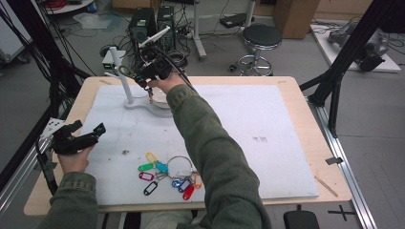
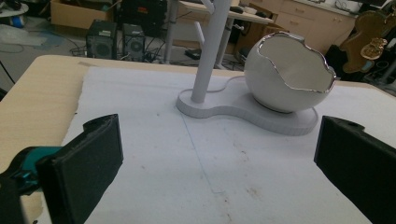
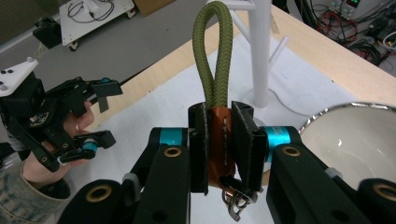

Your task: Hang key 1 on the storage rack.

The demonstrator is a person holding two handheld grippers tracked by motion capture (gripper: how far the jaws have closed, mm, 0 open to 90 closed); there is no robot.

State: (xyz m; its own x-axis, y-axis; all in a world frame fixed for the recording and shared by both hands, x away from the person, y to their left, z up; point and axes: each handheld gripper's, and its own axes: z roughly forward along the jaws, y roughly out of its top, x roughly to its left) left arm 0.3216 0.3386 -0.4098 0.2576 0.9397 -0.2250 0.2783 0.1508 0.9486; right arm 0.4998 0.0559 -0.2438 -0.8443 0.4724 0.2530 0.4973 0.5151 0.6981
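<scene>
The right hand-held gripper (image 3: 219,149) is held out at the far side of the desk (image 1: 305,102), carried on a long, outstretched sleeved forearm reaching from the near edge. Its jaws are clamped tight on the brown leather tab of an olive rope keychain (image 3: 214,65), whose loop is seen standing upright just beside the white stand post (image 3: 259,51), above the broken-egg bowl (image 3: 359,135). The left hand-held gripper (image 1: 79,136) is kept low at the near left, forearm resting by the desk edge, jaws spread wide and nothing between them. A bunch of coloured key tags (image 1: 165,174) is left lying near the front of the white mat (image 1: 258,129).
</scene>
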